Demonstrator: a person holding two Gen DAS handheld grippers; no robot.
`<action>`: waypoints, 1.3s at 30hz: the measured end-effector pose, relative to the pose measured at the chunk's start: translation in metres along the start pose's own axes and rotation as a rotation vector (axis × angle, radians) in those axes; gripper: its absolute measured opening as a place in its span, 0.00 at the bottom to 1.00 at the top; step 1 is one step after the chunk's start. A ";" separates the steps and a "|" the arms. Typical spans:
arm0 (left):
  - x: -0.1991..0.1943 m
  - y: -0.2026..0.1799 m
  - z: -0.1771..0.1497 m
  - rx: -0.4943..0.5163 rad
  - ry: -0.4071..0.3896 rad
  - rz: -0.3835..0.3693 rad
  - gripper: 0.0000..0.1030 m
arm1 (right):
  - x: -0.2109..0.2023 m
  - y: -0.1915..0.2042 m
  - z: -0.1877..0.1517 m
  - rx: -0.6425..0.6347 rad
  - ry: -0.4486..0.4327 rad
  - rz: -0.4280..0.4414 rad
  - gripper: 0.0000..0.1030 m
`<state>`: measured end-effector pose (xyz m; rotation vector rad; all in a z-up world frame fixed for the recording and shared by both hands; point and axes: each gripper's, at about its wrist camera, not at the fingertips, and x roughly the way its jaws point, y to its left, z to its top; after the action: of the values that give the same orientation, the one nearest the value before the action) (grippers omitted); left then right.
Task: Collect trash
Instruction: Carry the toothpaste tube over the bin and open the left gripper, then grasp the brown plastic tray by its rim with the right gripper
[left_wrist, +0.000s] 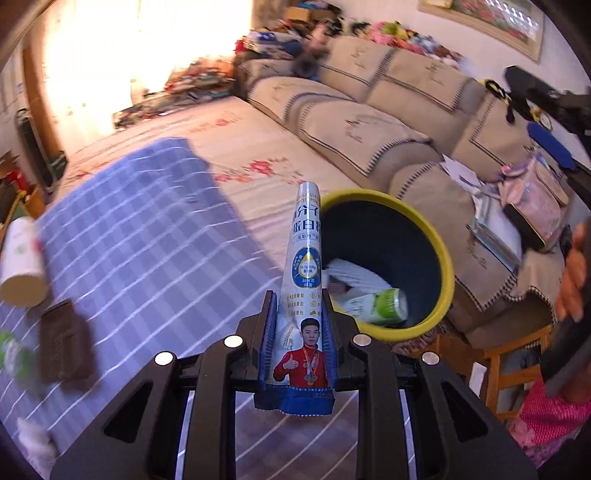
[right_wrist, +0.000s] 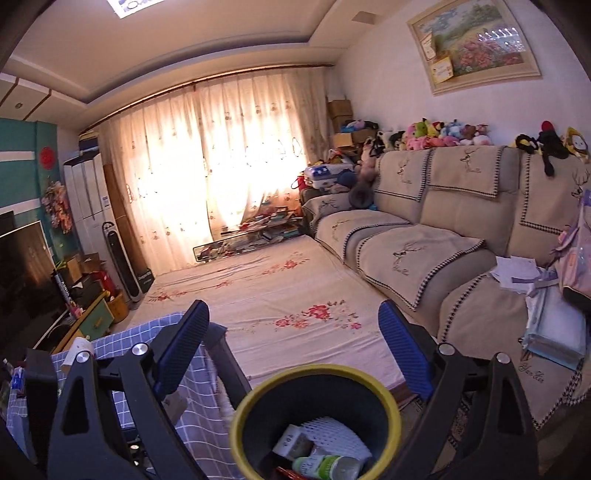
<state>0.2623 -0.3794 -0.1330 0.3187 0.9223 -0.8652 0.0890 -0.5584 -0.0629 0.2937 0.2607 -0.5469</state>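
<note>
My left gripper (left_wrist: 299, 299) is shut on a tall white-and-blue powder packet (left_wrist: 303, 243) printed with a figure in red. The packet stands upright between the blue pads. Just beyond and to its right is a dark round bin with a yellow rim (left_wrist: 448, 266). A white foam net (left_wrist: 354, 275) and a green-and-white can (left_wrist: 376, 304) lie inside it. In the right wrist view the same bin (right_wrist: 243, 406) sits low in the middle, below my right gripper (right_wrist: 293, 345). That gripper is open and nothing is between its fingers.
On the blue checked tablecloth (left_wrist: 147, 240) at the left lie a paper cup (left_wrist: 22, 262), a brown flat item (left_wrist: 64, 343), a green-and-white item (left_wrist: 13, 354) and a white tissue (left_wrist: 33, 439). A beige sofa (right_wrist: 424, 251) with papers runs along the right. A person's hand (left_wrist: 572, 280) shows at the right edge.
</note>
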 end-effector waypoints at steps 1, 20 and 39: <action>0.009 -0.007 0.006 0.009 0.012 -0.011 0.22 | -0.001 -0.010 -0.001 0.009 0.005 -0.016 0.86; 0.072 -0.012 0.043 -0.070 -0.009 -0.020 0.65 | 0.004 -0.017 -0.010 0.028 0.060 -0.026 0.87; -0.225 0.228 -0.145 -0.481 -0.510 0.459 0.89 | 0.040 0.200 -0.046 -0.246 0.238 0.380 0.87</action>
<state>0.2860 -0.0358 -0.0633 -0.1099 0.5199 -0.2583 0.2232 -0.3990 -0.0782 0.1624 0.4862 -0.1008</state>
